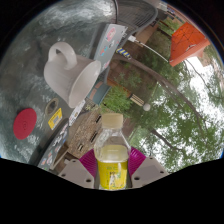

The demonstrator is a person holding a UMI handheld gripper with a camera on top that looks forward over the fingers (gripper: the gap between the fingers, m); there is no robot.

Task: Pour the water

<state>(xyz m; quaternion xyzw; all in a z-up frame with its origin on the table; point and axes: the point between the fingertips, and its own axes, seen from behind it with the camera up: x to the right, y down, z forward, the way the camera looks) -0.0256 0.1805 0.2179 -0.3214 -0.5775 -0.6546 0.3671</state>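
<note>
Two fingers of the gripper (pixel 112 160), each with a magenta pad (pixel 89 160) on its inner face, pinch a small clear bottle (pixel 112 150) from either side; the pads press against its walls with no gap visible. The bottle holds a yellowish liquid in its lower part and carries a yellow label; its pale cap points away from the fingers, and the whole view is strongly tilted.

Beyond the bottle, a white jug (pixel 70 72) with a handle and an open mouth stands on the silvery tabletop (pixel 25 65), well apart from the fingers and toward the tabletop's far side. A red round lid (pixel 23 123) lies flat on the same surface, off to one side of the jug and near the tabletop's edge. Between the lid and the bottle sits a small yellow tag (pixel 55 117), too small to read.

Past the tabletop's edge, leafy trees (pixel 160 105) fill the background, and an orange object (pixel 186 42) shows beyond them; what it is cannot be told.
</note>
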